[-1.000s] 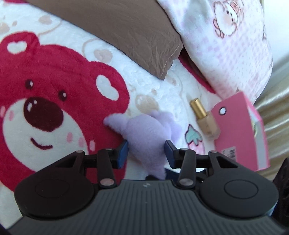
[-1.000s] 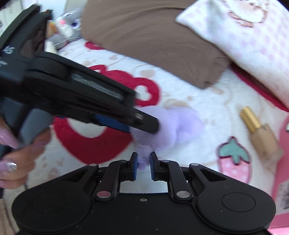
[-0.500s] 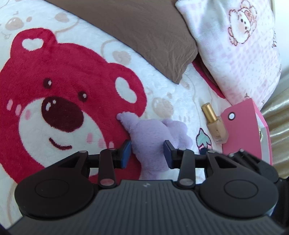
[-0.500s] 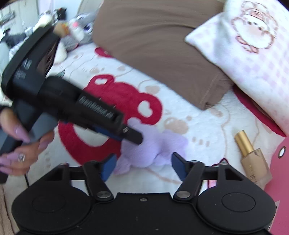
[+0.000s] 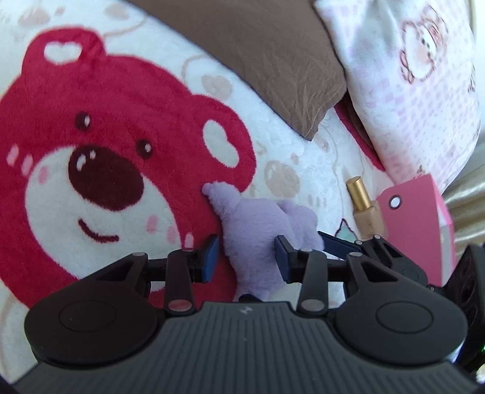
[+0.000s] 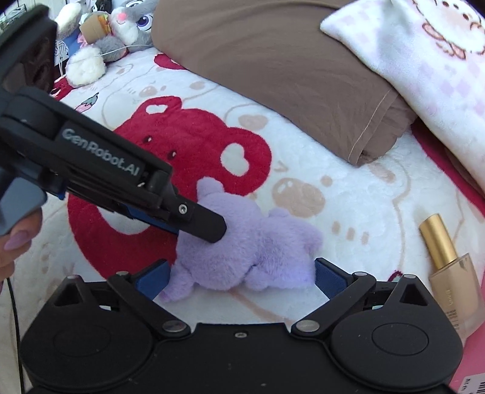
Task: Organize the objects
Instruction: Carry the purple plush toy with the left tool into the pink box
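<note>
A purple plush toy (image 5: pixel 257 230) lies on the bear-print blanket (image 5: pixel 91 121). My left gripper (image 5: pixel 247 257) is shut on its body, with the fur filling the gap between the blue pads. In the right wrist view the left gripper's fingers (image 6: pixel 206 224) dig into the plush toy (image 6: pixel 257 251) from the left. My right gripper (image 6: pixel 241 280) straddles the near side of the toy. Its jaws are opening wide and the pads do not press on the fur. One of its fingers (image 5: pixel 336 242) shows in the left wrist view.
A foundation bottle with a gold cap (image 6: pixel 448 272) lies right of the plush, beside a pink box (image 5: pixel 418 224). A brown pillow (image 6: pixel 272 75) and a pink-white pillow (image 6: pixel 424 45) lie behind. Stuffed toys (image 6: pixel 127 27) sit far left. A hand (image 6: pixel 15 242) holds the left gripper.
My right gripper, shut on a bit of the plush a second ago, has spread wide around it. The left gripper has kept its hold on the toy.
</note>
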The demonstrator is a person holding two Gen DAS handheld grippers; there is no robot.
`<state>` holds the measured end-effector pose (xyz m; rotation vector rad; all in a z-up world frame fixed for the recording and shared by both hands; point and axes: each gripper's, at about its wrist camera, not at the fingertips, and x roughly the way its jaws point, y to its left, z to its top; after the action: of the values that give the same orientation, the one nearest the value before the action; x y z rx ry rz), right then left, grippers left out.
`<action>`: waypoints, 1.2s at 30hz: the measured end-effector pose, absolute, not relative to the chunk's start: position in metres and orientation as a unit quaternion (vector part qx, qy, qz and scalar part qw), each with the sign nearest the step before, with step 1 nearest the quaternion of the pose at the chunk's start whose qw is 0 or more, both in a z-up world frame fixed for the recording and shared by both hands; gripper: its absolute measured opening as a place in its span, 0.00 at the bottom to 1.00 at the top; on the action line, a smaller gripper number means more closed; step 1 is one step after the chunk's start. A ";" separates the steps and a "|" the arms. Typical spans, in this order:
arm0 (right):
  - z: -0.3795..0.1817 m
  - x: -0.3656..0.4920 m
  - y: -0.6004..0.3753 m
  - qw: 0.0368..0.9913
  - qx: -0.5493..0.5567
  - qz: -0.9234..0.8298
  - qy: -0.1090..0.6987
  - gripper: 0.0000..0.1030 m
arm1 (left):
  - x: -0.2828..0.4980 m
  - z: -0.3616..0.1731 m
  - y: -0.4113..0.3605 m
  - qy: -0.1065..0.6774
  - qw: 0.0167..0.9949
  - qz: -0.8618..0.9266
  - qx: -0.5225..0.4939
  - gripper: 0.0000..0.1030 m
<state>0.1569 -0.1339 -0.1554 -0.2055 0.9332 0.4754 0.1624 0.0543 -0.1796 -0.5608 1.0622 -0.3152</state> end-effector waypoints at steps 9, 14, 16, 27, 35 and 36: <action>-0.154 0.151 -0.139 0.867 -0.078 0.221 0.439 0.91 | 0.157 -0.169 0.055 0.493 0.804 -0.161 -0.290 0.33; -0.136 0.137 -0.147 0.873 -0.063 0.214 0.432 0.90 | 0.146 -0.150 0.044 0.485 0.813 -0.183 -0.264 0.33; -0.128 0.130 -0.150 0.872 -0.057 0.210 0.438 0.90 | 0.139 -0.140 0.038 0.493 0.813 -0.187 -0.246 0.33; -0.063 0.061 -0.158 0.879 -0.041 0.190 0.435 0.91 | 0.075 -0.074 0.015 0.484 0.821 -0.229 -0.197 0.39; -0.022 0.027 -0.181 0.885 -0.047 0.169 0.432 0.91 | 0.042 -0.035 -0.011 0.461 0.827 -0.242 -0.215 0.39; -0.019 0.024 -0.183 0.885 -0.054 0.166 0.431 0.91 | 0.039 -0.030 -0.015 0.458 0.828 -0.247 -0.209 0.39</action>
<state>0.0238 -0.1831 -0.0194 -0.1126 0.8965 0.3450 0.0391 -0.0154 -0.0299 -0.4446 0.9722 -0.5237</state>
